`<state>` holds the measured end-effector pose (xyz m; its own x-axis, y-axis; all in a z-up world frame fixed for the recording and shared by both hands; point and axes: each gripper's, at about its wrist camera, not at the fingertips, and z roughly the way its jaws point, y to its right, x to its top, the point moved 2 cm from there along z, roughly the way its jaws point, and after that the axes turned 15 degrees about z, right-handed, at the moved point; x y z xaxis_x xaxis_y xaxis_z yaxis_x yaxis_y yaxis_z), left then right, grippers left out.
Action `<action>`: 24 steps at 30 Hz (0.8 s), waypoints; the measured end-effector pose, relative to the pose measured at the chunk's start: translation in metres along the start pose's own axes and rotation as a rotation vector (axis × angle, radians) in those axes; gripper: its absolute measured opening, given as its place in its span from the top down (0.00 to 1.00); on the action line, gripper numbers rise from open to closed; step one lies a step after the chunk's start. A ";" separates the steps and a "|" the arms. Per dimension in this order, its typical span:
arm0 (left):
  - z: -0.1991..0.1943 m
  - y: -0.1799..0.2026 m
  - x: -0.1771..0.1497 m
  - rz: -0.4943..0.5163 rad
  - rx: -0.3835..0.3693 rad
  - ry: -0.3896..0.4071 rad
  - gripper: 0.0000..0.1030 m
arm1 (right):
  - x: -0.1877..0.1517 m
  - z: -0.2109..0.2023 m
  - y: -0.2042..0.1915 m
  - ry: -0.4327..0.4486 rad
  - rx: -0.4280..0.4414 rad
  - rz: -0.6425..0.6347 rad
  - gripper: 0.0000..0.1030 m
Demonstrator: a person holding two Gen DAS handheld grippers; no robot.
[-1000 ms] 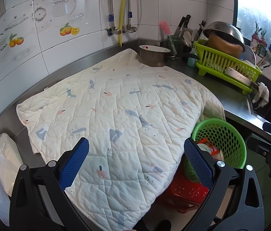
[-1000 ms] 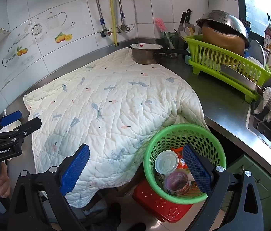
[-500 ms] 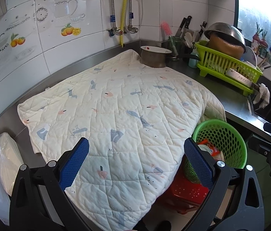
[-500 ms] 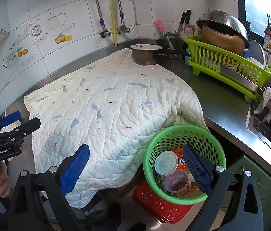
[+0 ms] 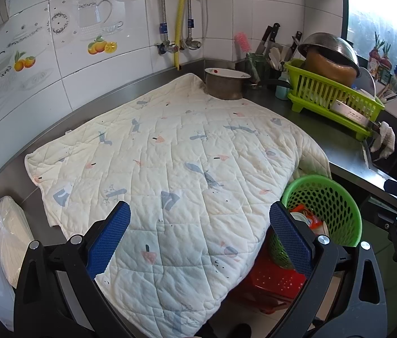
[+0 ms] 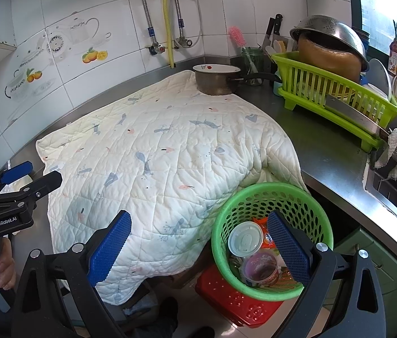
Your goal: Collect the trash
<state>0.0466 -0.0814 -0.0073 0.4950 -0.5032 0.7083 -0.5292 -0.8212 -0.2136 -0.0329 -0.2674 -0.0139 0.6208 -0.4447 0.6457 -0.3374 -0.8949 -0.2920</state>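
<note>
A green perforated basket [image 6: 271,187] stands on a red stool [image 6: 235,301] by the counter's front edge. In it lie a white lid [image 6: 245,238], a clear cup with dark residue [image 6: 260,266] and an orange wrapper [image 6: 269,236]. My right gripper [image 6: 200,246] hovers open above the basket's left side, holding nothing. My left gripper [image 5: 200,236] is open over the near part of a white quilted cloth [image 5: 184,155] that covers the counter. From this side the basket [image 5: 311,178] shows at the right. No loose trash is visible on the cloth.
A metal pot [image 6: 216,80] sits on the cloth's far corner. A green dish rack [image 6: 333,93] with a colander [image 6: 328,33] stands at the right, with a rag [image 6: 392,152] by the sink edge. A bagged white box [image 5: 7,233] lies far left.
Both views have drifted only slightly. Both grippers stay open, and nothing was taken hold of or let go.
</note>
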 end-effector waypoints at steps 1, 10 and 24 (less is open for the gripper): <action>0.000 0.000 0.000 0.000 -0.001 0.000 0.05 | 0.000 0.001 0.000 -0.001 0.001 -0.001 0.09; 0.003 0.002 0.002 0.006 -0.003 -0.001 0.05 | 0.000 0.002 0.001 -0.005 0.002 0.000 0.09; 0.001 0.003 0.002 0.017 -0.011 0.008 0.05 | -0.004 -0.004 0.005 0.003 -0.006 -0.001 0.09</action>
<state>0.0468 -0.0855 -0.0076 0.4801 -0.5149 0.7102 -0.5449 -0.8095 -0.2185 -0.0396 -0.2697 -0.0149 0.6189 -0.4439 0.6481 -0.3413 -0.8950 -0.2872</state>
